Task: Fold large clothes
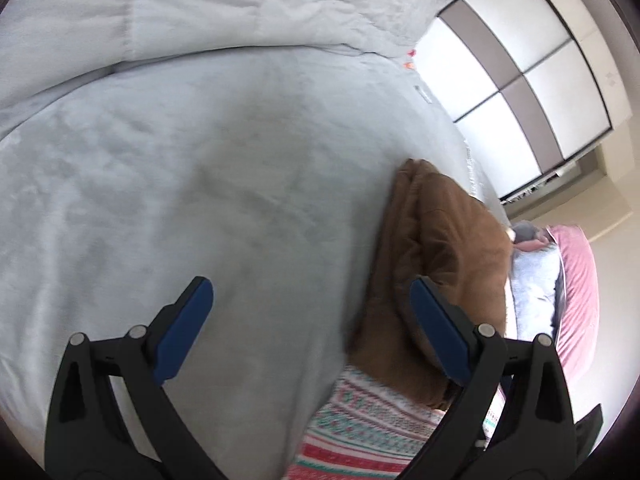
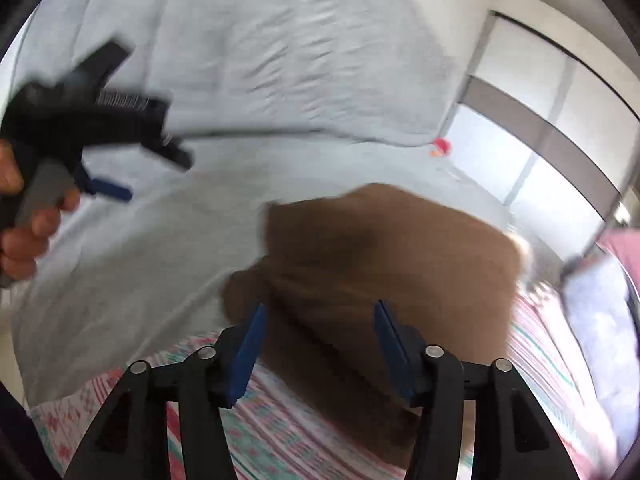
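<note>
A brown folded garment [image 1: 444, 264] lies on a pale grey bed cover [image 1: 200, 184], partly on a striped patterned cloth [image 1: 360, 428]. My left gripper [image 1: 312, 312] is open and empty above the cover, with the garment at its right finger. In the right wrist view the brown garment [image 2: 384, 252] is blurred and lies just ahead of my right gripper [image 2: 320, 328], which is open; nothing is clamped between its pads. The left gripper [image 2: 108, 192], held in a hand, shows at the left.
A crumpled grey quilt [image 1: 260, 4] lies at the far side of the bed. A wardrobe with white and brown panels [image 1: 520, 80] stands to the right. A pink and grey pile [image 1: 560, 280] lies beyond the bed's right edge.
</note>
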Demonstrator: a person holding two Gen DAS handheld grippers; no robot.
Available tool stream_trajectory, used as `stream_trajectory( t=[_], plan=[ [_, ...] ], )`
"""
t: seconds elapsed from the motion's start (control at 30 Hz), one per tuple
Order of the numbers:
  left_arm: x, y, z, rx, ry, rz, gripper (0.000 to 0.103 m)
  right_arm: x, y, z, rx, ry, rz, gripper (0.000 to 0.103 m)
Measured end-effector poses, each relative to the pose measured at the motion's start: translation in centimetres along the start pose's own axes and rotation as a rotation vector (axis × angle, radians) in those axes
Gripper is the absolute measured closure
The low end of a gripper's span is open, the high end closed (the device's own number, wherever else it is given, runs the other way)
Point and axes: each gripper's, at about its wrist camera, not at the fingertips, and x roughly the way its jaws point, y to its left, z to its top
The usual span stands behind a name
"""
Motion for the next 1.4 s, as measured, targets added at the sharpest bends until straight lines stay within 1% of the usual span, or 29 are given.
stream_trajectory(
  t=[0.07,0.13,0.17,0.2,0.27,0.3,0.37,0.43,0.47,0.5,0.53,0.6,0.63,0.7,0.77,0.8,0.83,0.87,0.97,1.03,1.1,1.13,1.2,1.23,1.27,1.3,1.33,1.37,1.4],
  plan=[
    [0.4,-2.1,-0.5,0.054,-0.01,-0.016,0.004,-0.4,-3.3,-1.7,0.041,0.027,-0.049,0.046],
    [1.0,-4.6,-1.3,0.122,-0.015,-0.025,0.004,0.6,-4.1,-2.8,0.037,0.079,-0.067,0.046],
    [1.3,-5.4,-1.4,0.143,-0.016,-0.028,0.004,1.0,-4.5,-3.8,0.011,0.1,-0.078,0.047],
    [1.7,-6.8,-1.7,0.176,-0.017,-0.031,0.004,0.8,-4.5,-4.5,-0.014,0.1,-0.086,0.047],
    [2.5,-8.8,-2.2,0.228,-0.027,-0.019,0.004,1.2,-3.7,-5.5,-0.116,0.087,-0.138,0.046],
    [2.9,-9.7,-2.4,0.256,-0.035,-0.007,0.004,1.7,-2.9,-5.9,-0.205,0.085,-0.19,0.046],
    [3.8,-10.9,-2.8,0.294,-0.043,0.015,0.004,3.0,-1.6,-6.5,-0.338,0.098,-0.267,0.046],
    [5.1,-11.9,-3.2,0.324,-0.032,0.032,0.004,3.3,-1.3,-7.2,-0.394,0.108,-0.296,0.046],
    [5.4,-12.1,-3.3,0.331,-0.028,0.035,0.009,3.3,-1.4,-7.3,-0.402,0.106,-0.294,0.053],
    [6.1,-12.4,-3.5,0.343,-0.018,0.048,0.017,3.0,-1.7,-7.5,-0.402,0.105,-0.301,0.07],
    [6.6,-12.5,-3.5,0.35,-0.005,0.06,0.021,2.8,-2.2,-7.4,-0.397,0.114,-0.297,0.07],
    [7.7,-12.4,-3.9,0.354,0.041,0.085,0.044,2.7,-3.2,-7.7,-0.393,0.133,-0.269,0.074],
    [8.5,-12.3,-4.1,0.346,0.091,0.081,0.045,2.9,-3.5,-8.3,-0.416,0.151,-0.267,0.074],
    [9.0,-12.2,-4.8,0.337,0.135,0.065,0.047,3.5,-3.6,-9.5,-0.463,0.174,-0.267,0.076],
    [8.8,-12.7,-5.5,0.389,0.143,0.085,0.05,2.9,-3.8,-10.5,-0.473,0.175,-0.258,0.077],
    [8.6,-13.1,-6.1,0.429,0.142,0.109,0.053,2.9,-4.1,-11.0,-0.47,0.168,-0.246,0.077],
    [8.6,-13.1,-6.6,0.443,0.147,0.131,0.055,2.9,-4.2,-11.1,-0.469,0.163,-0.237,0.077],
    [8.7,-13.0,-6.9,0.446,0.155,0.144,0.057,2.8,-4.3,-11.8,-0.469,0.16,-0.229,0.077],
    [8.8,-12.7,-7.9,0.453,0.182,0.183,0.064,3.0,-4.4,-12.6,-0.49,0.157,-0.211,0.077],
    [8.6,-12.7,-8.3,0.47,0.185,0.196,0.065,2.9,-4.5,-13.0,-0.499,0.153,-0.196,0.077],
    [8.9,-12.6,-8.3,0.475,0.188,0.197,0.065,2.6,-4.4,-12.9,-0.473,0.141,-0.184,0.077],
    [9.0,-12.5,-8.3,0.471,0.191,0.194,0.065,2.6,-4.6,-12.8,-0.438,0.13,-0.181,0.077],
    [9.2,-12.4,-8.2,0.457,0.2,0.184,0.064,2.5,-5.7,-12.7,-0.38,0.123,-0.154,0.069],
    [9.1,-12.3,-8.1,0.451,0.203,0.177,0.064,2.0,-5.8,-12.4,-0.34,0.134,-0.117,0.068],
    [9.2,-12.2,-8.0,0.449,0.203,0.176,0.064,1.1,-7.4,-11.2,-0.232,0.15,-0.044,0.068],
    [9.2,-12.1,-7.9,0.45,0.202,0.177,0.064,0.5,-8.6,-10.6,-0.148,0.153,0.011,0.069],
    [9.2,-12.1,-7.9,0.452,0.202,0.179,0.064,-0.4,-10.7,-9.5,-0.02,0.138,0.09,0.069],
    [9.3,-12.0,-7.9,0.45,0.205,0.177,0.064,-1.2,-12.4,-8.7,0.069,0.104,0.127,0.069],
    [9.3,-12.0,-7.8,0.447,0.208,0.173,0.064,-2.1,-14.5,-7.5,0.169,0.05,0.124,0.069]
  ],
)
